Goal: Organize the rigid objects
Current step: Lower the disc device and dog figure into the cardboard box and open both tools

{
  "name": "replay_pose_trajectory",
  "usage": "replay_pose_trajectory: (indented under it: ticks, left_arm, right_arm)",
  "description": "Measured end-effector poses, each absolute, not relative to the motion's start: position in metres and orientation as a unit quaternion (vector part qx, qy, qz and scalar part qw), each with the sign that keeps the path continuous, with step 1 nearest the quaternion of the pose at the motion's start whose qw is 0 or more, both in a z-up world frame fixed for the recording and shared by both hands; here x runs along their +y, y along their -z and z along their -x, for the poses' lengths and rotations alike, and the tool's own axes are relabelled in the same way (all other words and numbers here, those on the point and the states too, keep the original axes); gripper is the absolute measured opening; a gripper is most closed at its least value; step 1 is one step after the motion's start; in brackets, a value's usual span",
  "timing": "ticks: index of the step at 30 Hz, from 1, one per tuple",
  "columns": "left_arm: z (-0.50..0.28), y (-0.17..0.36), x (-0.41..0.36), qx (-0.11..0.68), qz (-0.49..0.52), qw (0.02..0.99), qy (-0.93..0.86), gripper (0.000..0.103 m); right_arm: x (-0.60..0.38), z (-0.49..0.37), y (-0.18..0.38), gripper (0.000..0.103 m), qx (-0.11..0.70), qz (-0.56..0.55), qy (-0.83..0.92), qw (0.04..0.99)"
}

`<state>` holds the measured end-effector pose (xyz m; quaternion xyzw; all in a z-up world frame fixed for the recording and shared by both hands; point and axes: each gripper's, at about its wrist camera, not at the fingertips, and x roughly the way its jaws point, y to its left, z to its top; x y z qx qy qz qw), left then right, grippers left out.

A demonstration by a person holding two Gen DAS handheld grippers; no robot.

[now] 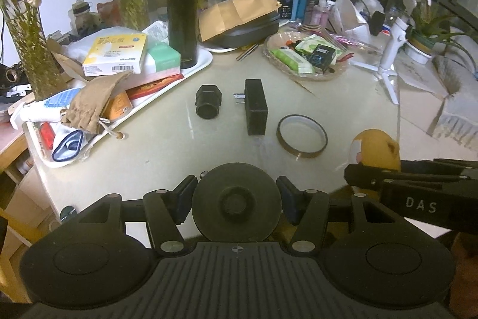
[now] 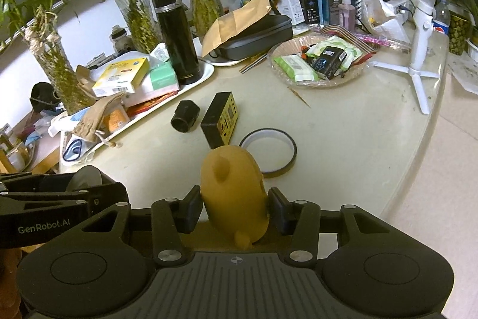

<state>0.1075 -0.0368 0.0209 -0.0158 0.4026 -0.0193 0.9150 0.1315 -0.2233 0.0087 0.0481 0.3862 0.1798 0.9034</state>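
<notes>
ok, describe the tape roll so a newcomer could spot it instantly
Start at the white tray on the table's left. Right of it three loose items lie in a row. The tape roll is the rightmost: a thin brown open ring, unlike the black blocks beside it.

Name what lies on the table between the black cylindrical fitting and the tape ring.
The black plug adapter, standing between fitting and tape ring; clearest in the left wrist view.

The matte black plastic left gripper (image 1: 236,201) has a ribbed centre plate with a small crosshair mark, round domed pads at either side, silver pivot screws and dark blue finger pads (image 1: 186,198). The matching right gripper (image 2: 236,213) carries white "DAS" lettering on its side; the left one reads "GenRobot.AI".
</notes>
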Motion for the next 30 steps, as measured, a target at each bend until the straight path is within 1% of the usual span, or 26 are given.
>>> replay_pose_trajectory:
  ticks: [16, 30]
  left_arm:
    - [-0.058, -0.020, -0.044, 0.406, 0.015, 0.913, 0.016, 0.057]
    - [-0.050, -0.001, -0.038, 0.442, 0.020, 0.897, 0.016, 0.057]
  right_arm:
    - [-0.222, -0.084, -0.007, 0.050, 0.395, -0.059, -0.206, 0.893]
    - [-0.221, -0.080, 0.006, 0.050, 0.427, -0.035, -0.206, 0.880]
